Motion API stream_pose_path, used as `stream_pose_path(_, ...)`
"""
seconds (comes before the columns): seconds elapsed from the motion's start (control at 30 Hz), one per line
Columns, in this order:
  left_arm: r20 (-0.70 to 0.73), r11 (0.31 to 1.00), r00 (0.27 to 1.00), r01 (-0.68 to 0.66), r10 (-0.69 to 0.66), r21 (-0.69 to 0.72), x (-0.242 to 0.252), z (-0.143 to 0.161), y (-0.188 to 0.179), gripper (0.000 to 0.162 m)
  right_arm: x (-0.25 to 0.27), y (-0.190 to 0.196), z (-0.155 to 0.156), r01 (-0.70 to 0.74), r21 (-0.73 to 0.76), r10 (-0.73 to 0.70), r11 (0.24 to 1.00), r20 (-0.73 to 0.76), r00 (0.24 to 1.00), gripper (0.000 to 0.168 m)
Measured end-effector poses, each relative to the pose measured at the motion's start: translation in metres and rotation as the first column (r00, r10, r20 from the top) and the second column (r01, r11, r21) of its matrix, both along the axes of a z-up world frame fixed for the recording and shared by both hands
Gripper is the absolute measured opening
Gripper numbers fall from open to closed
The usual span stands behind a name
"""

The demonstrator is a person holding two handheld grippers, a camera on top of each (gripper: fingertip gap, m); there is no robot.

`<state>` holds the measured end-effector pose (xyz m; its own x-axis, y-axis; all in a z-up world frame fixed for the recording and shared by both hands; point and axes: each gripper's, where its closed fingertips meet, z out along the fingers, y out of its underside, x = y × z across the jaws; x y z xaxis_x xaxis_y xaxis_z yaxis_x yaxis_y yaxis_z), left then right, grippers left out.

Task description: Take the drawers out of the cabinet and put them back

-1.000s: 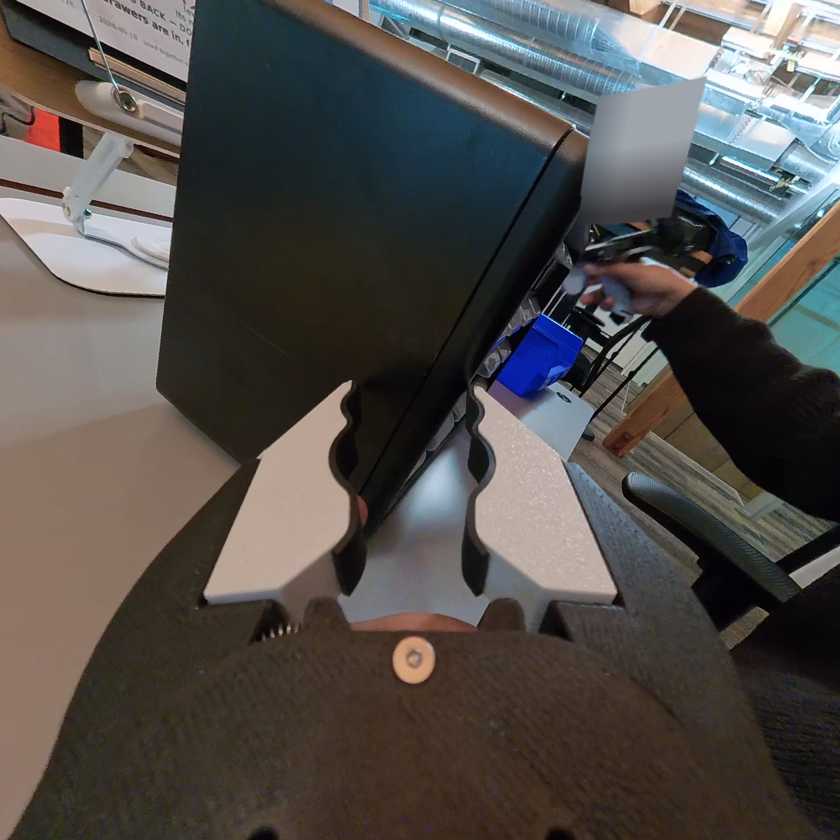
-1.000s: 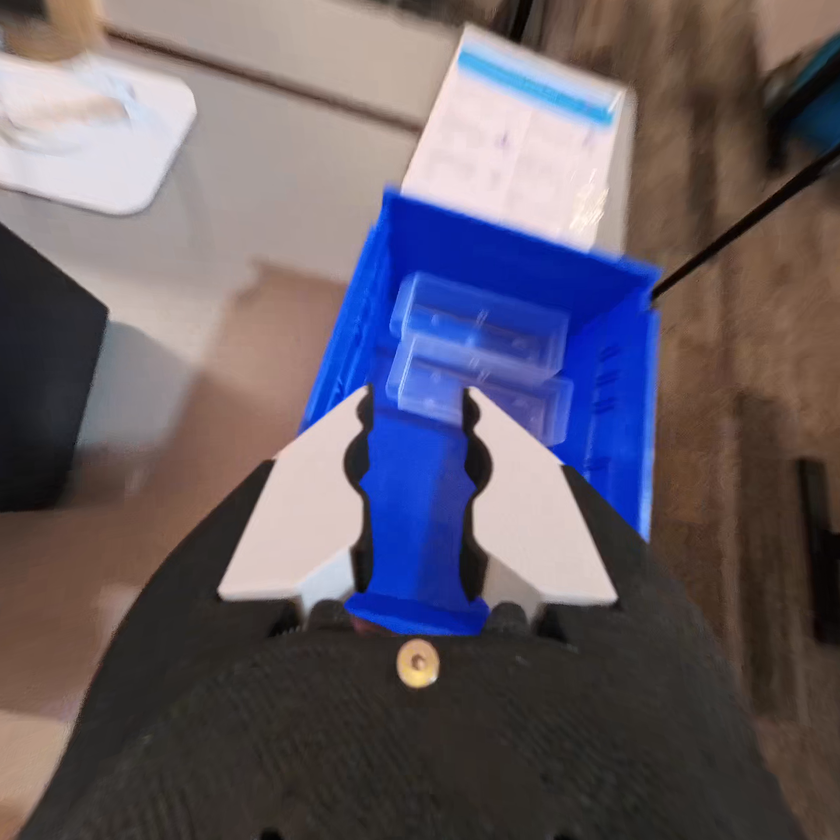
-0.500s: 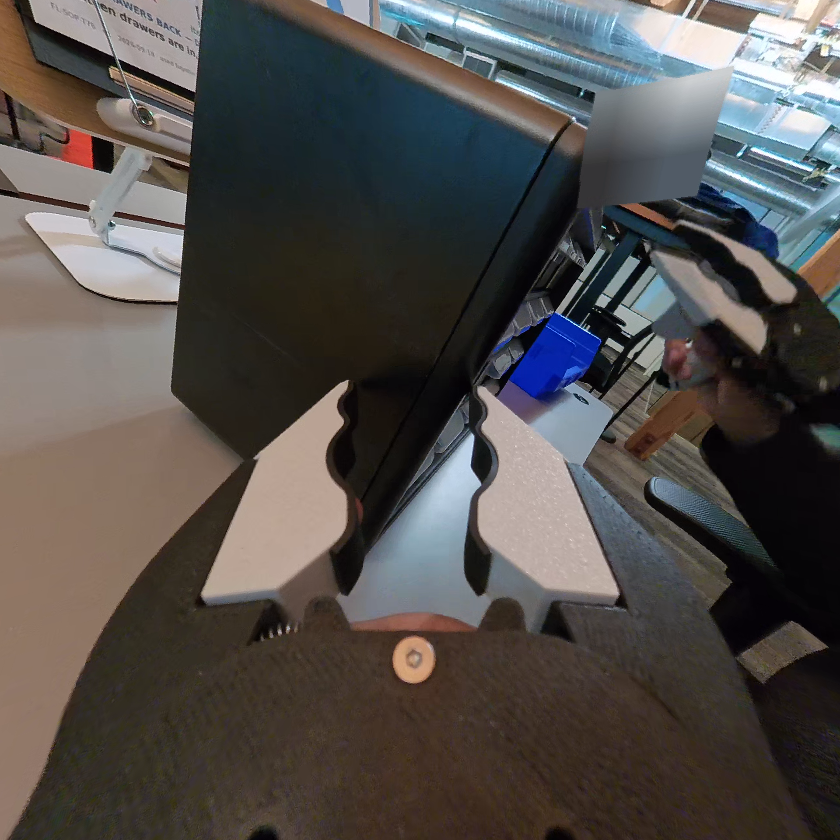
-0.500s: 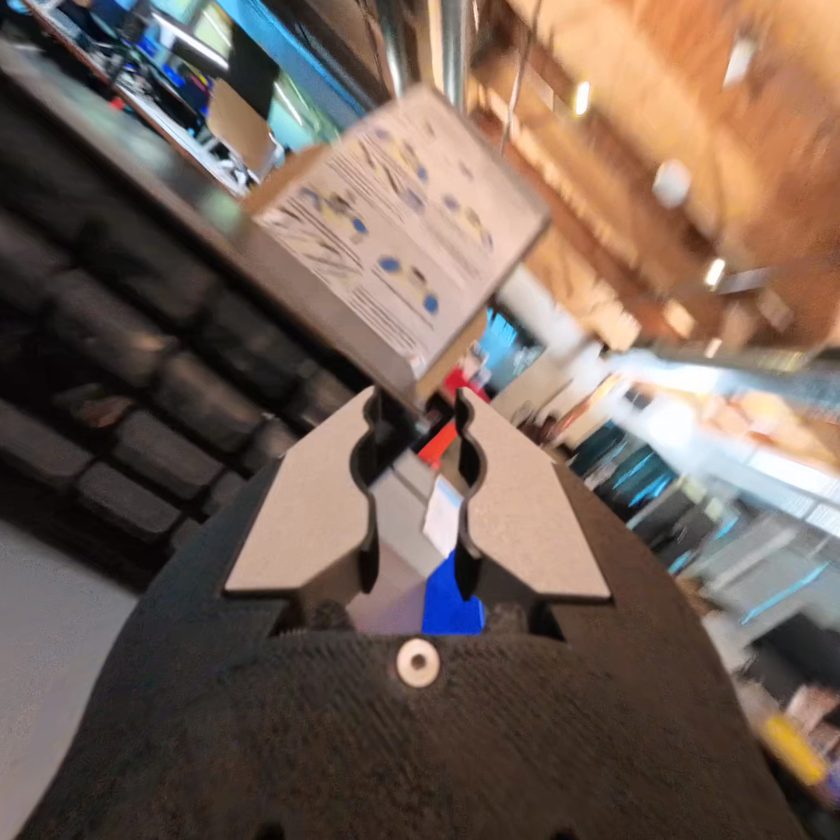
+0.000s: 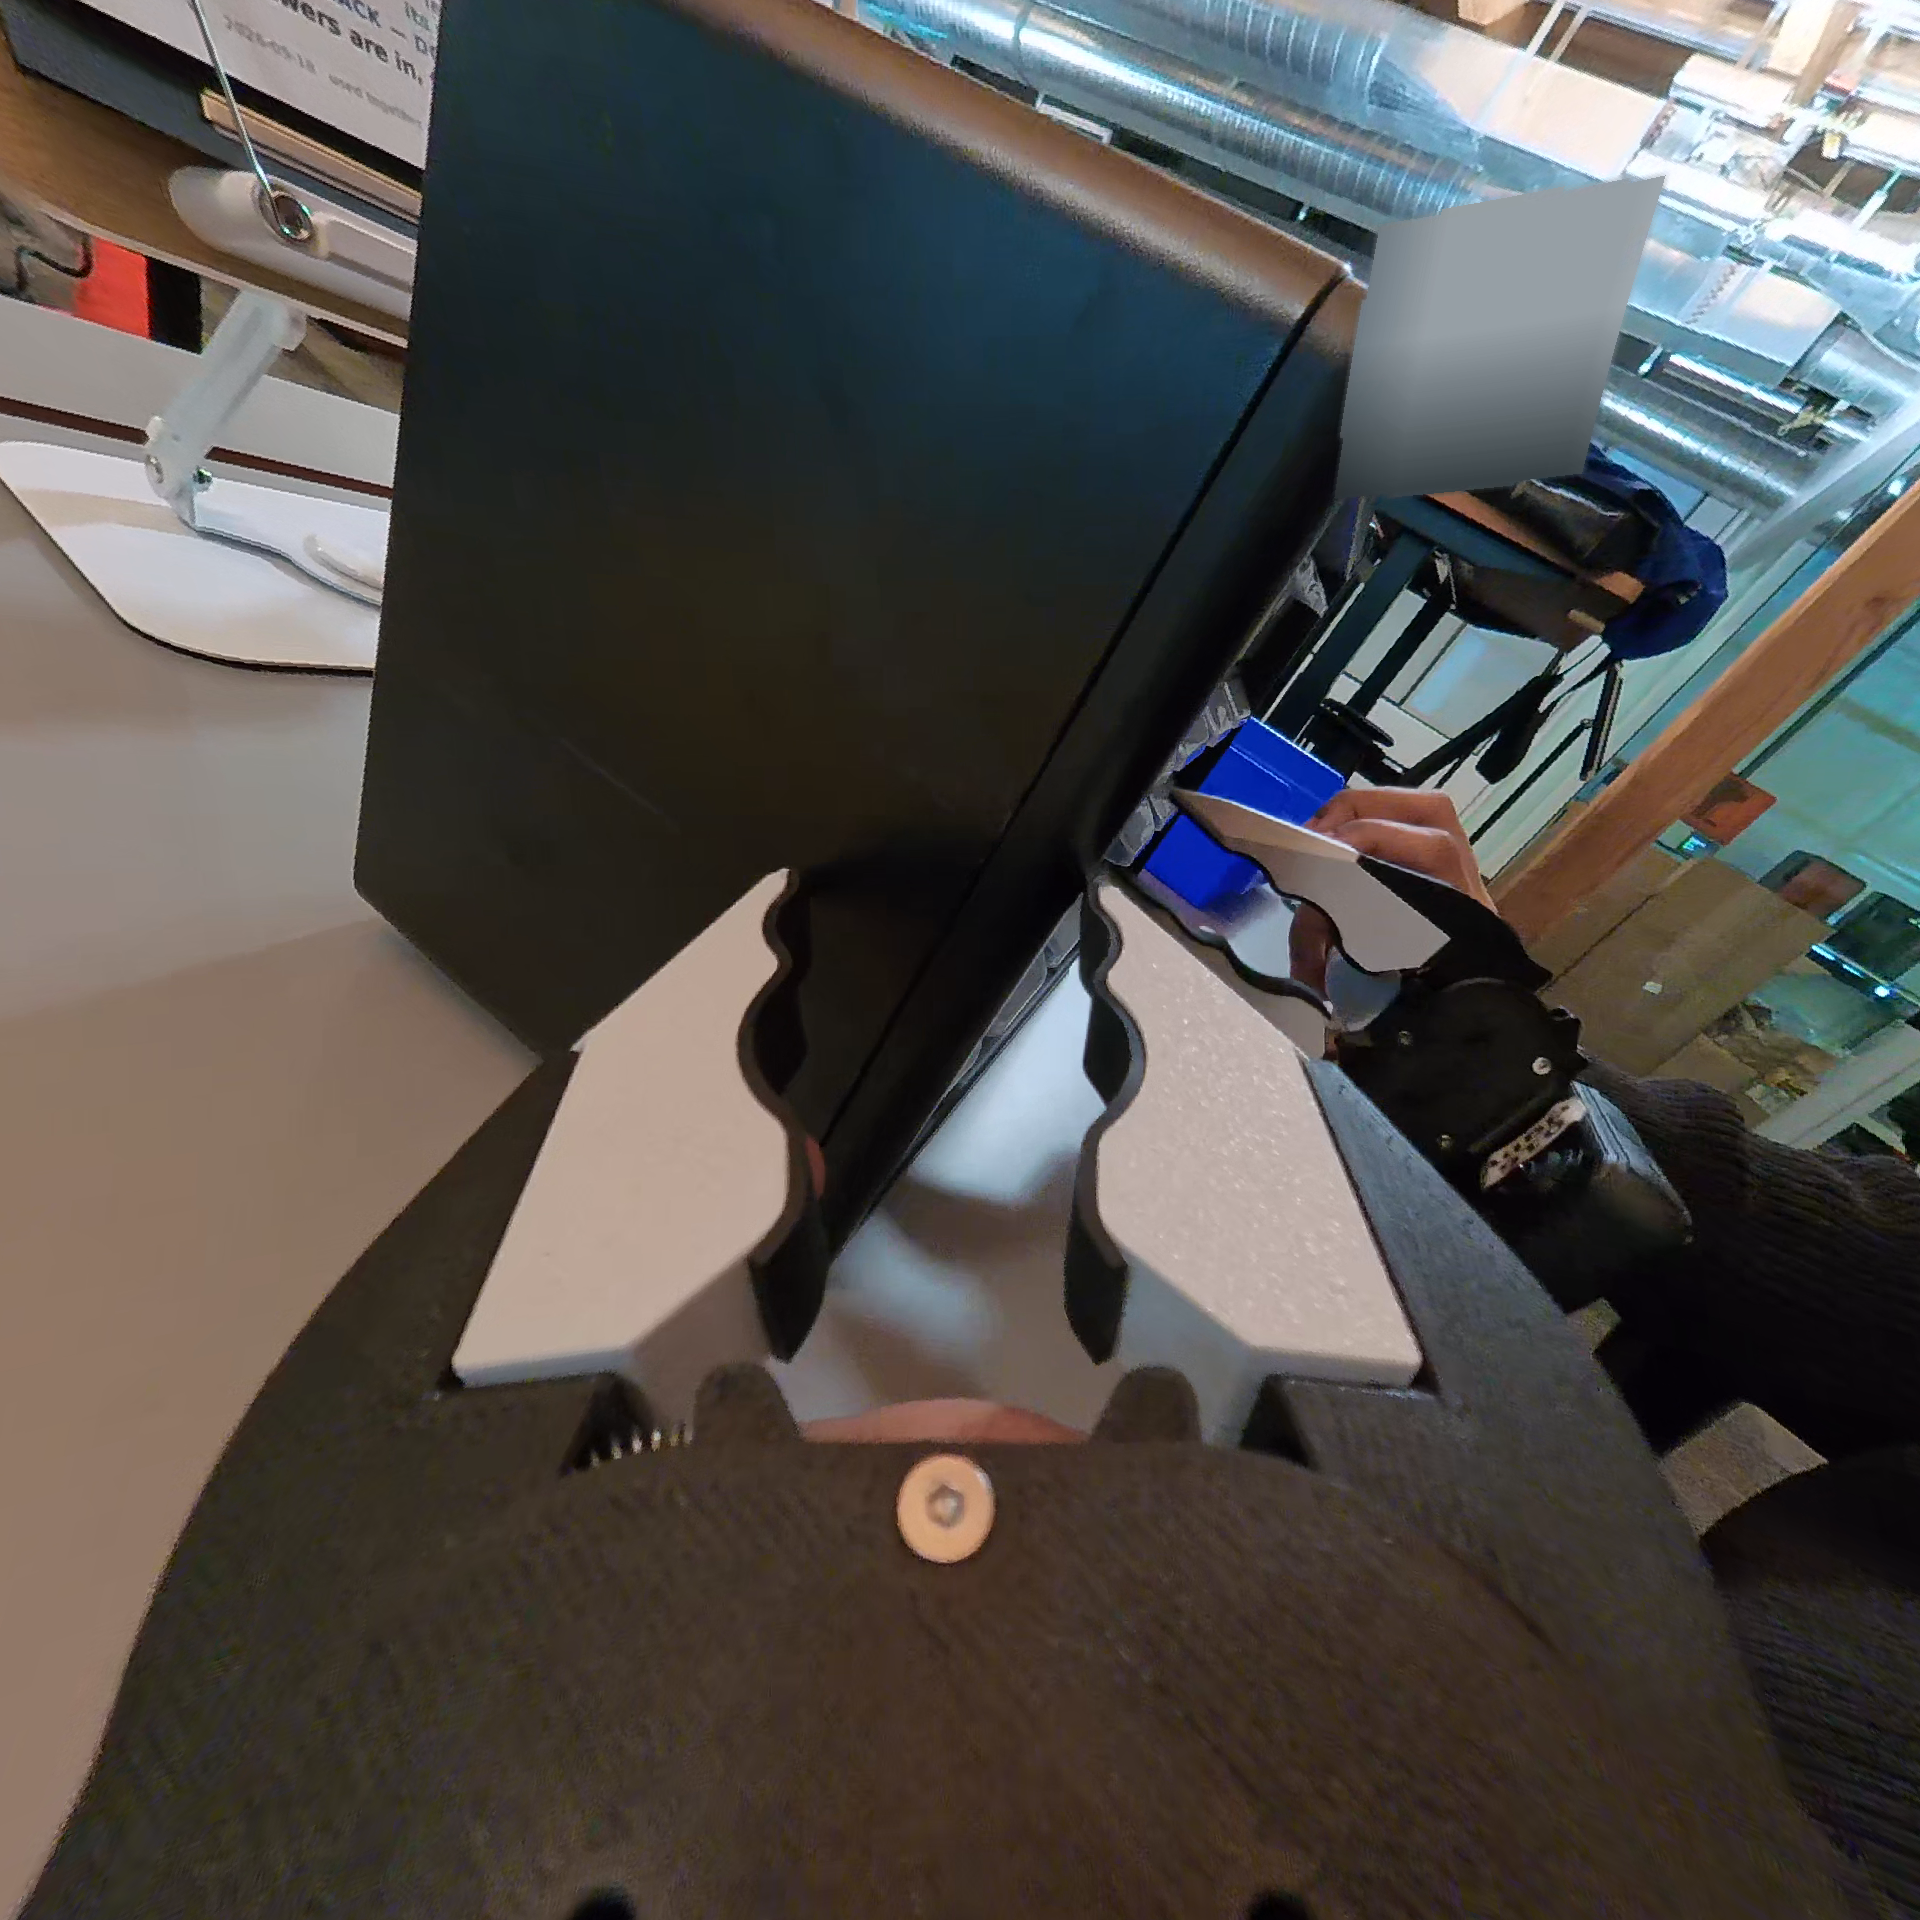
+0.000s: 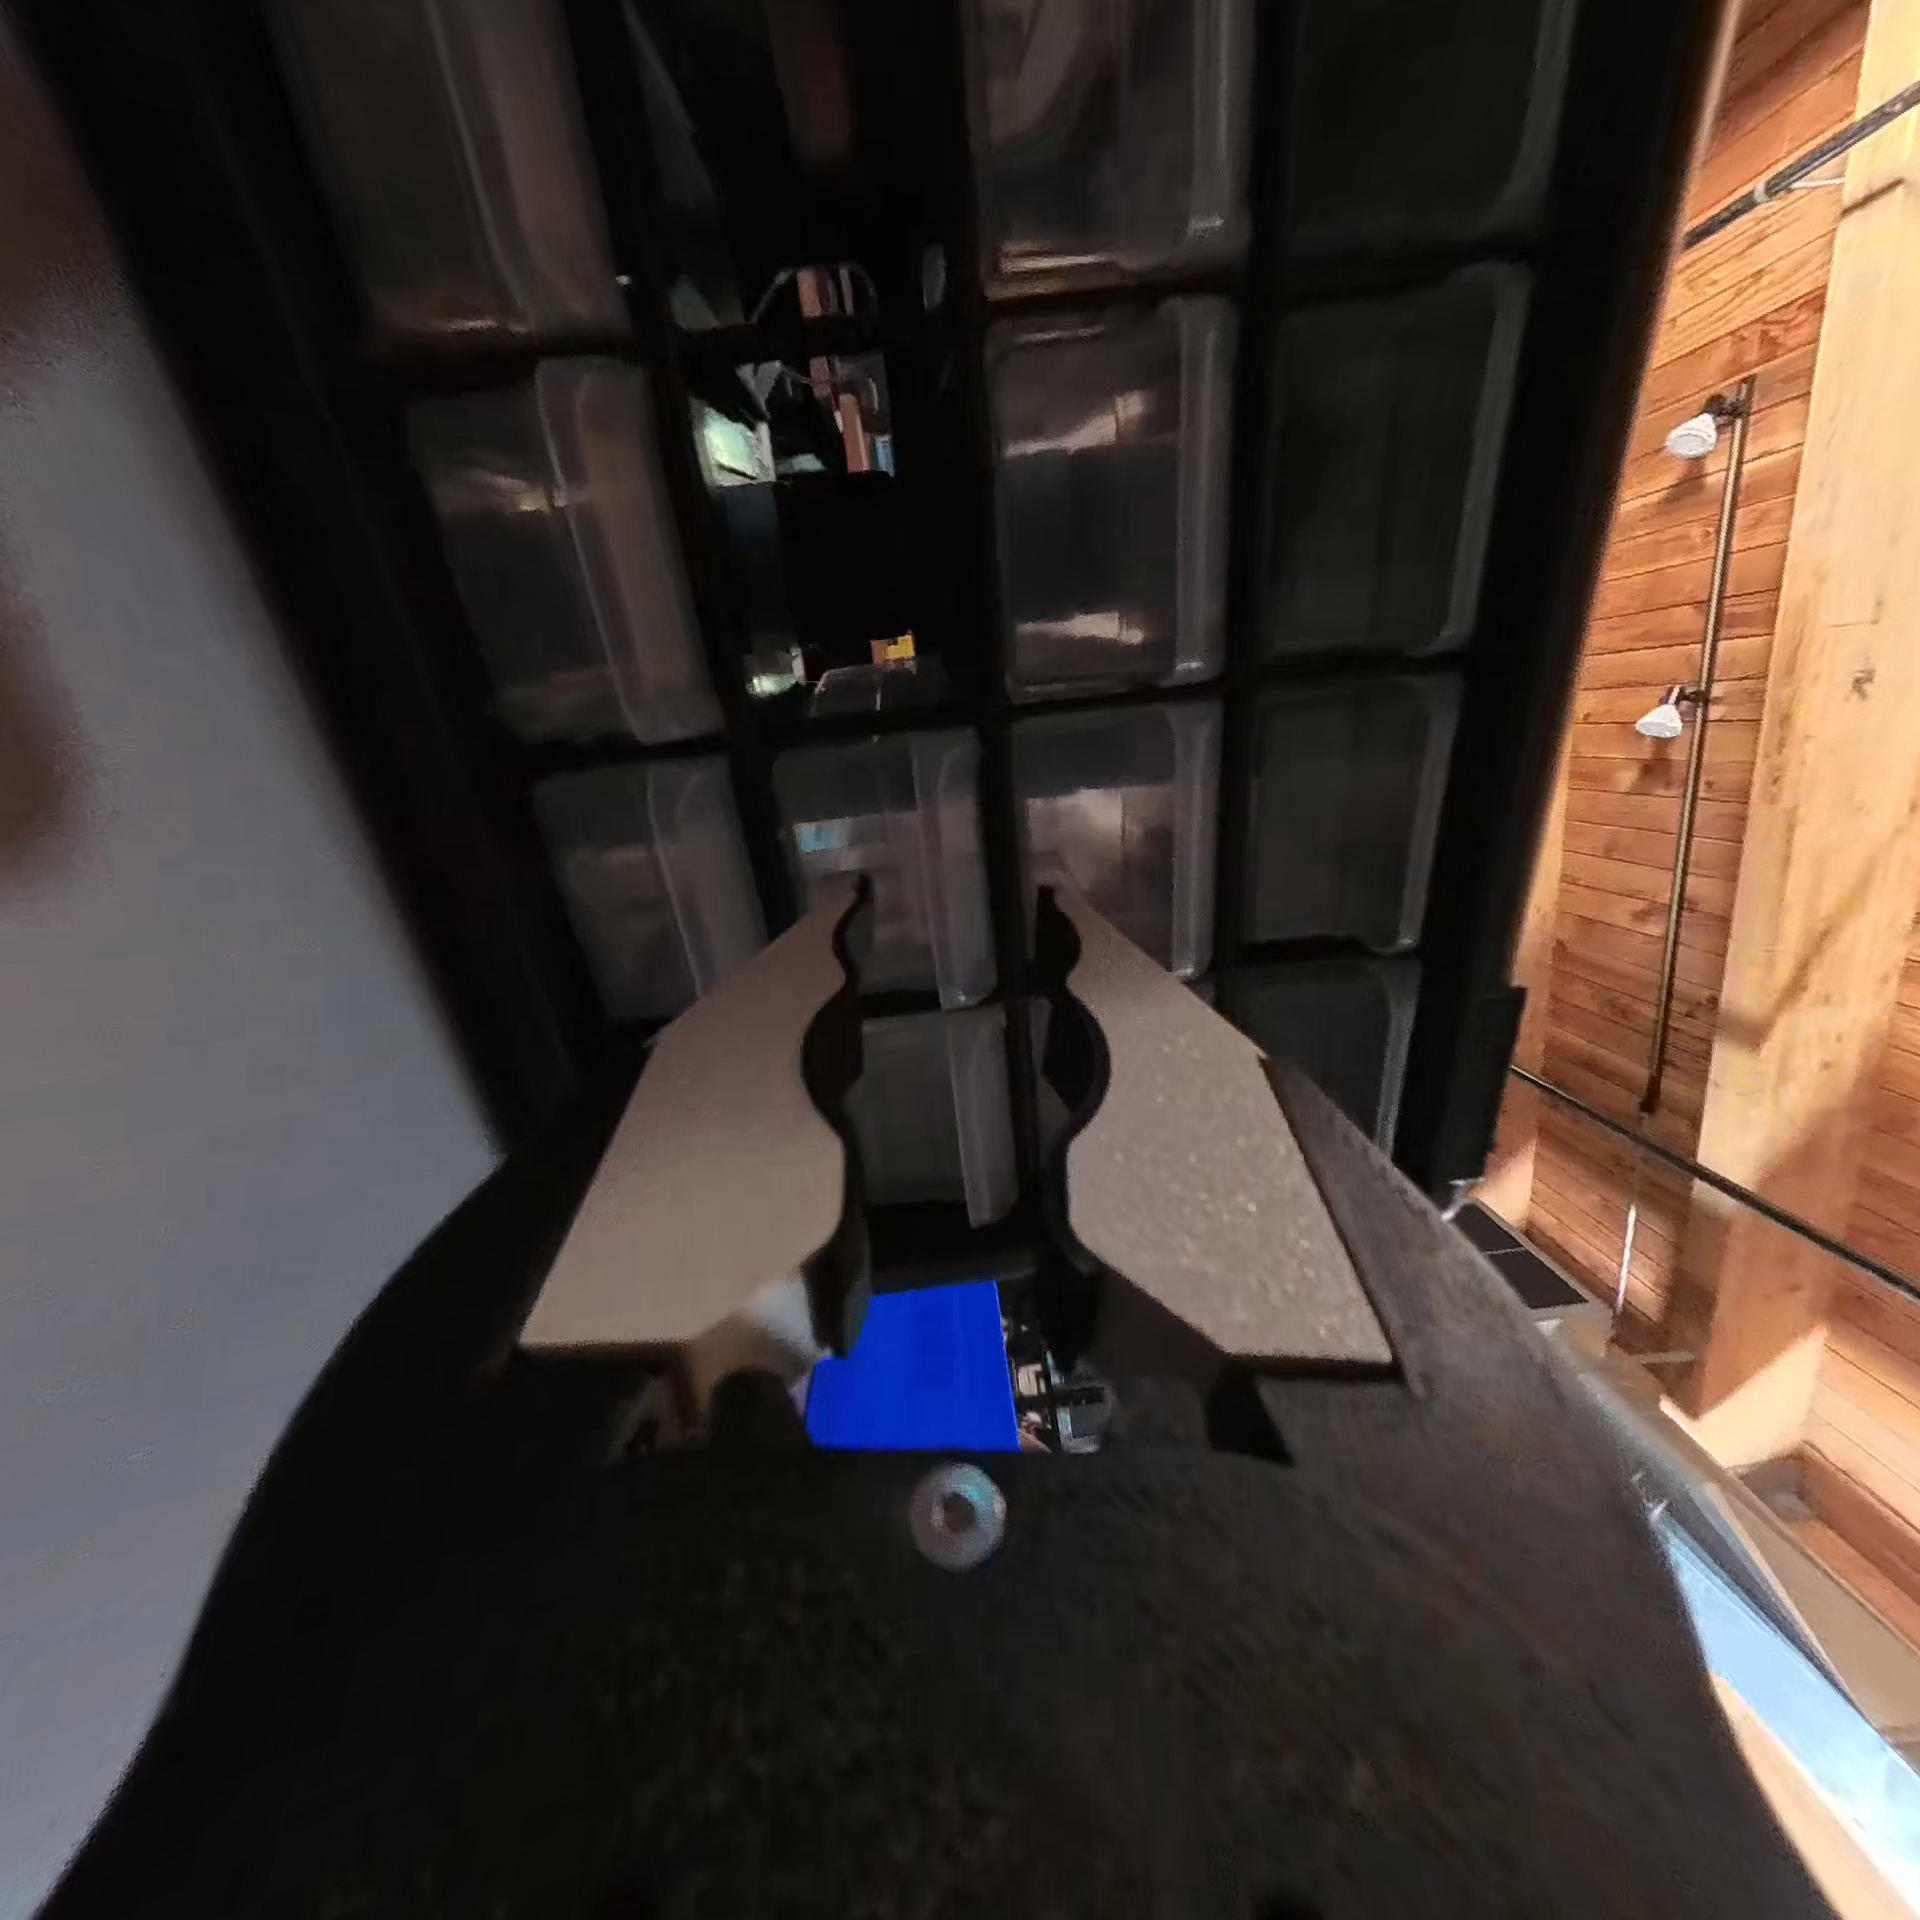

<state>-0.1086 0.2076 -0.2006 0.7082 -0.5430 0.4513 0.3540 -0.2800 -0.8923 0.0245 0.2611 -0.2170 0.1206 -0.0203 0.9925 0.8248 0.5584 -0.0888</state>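
Observation:
The black cabinet stands on the grey table. My left gripper is open, and its fingers straddle the cabinet's near front corner edge. My right gripper is open and empty. It points at the cabinet's front, close to the lower clear drawers. One column has empty slots that I can see through. The right gripper also shows in the left wrist view, held by a hand at the cabinet's front. A blue bin stands beyond it and shows below the right fingers.
A white stand base with a clipped sign sits on the table behind the cabinet at left. A dark desk stands beyond the table at right. A wooden wall is to the right of the cabinet. Spacing between my two grippers at the tips: around 15 cm.
My right gripper has swung from above the blue bin, which held clear drawers, round to face the cabinet's drawer front. My left gripper has stayed at the cabinet's corner.

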Motion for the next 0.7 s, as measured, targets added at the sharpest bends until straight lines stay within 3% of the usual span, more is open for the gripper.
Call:
stream_pose_path(0.17, 0.001, 1.0, 1.0, 0.002, -0.002, -0.001, 0.0, 0.0, 0.0, 0.05, 0.001, 0.006, 0.0, 0.003, 0.059, -0.004, 0.998, 0.031, 1.0, 0.009)
stream_pose_path(0.4, -0.007, 1.0, 1.0, -0.004, 0.004, -0.001, 0.0, 0.0, -0.001, 0.049, 0.008, -0.014, -0.001, -0.015, 0.038, 0.013, 0.999, 0.038, 0.999, 0.008)
stream_pose_path(0.57, -0.015, 1.0, 1.0, -0.007, 0.007, -0.002, 0.0, -0.001, -0.001, 0.049, 0.011, -0.02, -0.013, -0.002, -0.075, 0.006, 0.997, 0.052, 0.999, 0.036)
stream_pose_path(0.7, -0.015, 1.0, 1.0, -0.006, 0.006, -0.007, 0.0, -0.002, -0.001, 0.048, 0.017, -0.038, -0.032, -0.023, -0.375, -0.008, 0.927, -0.079, 0.997, 0.044)
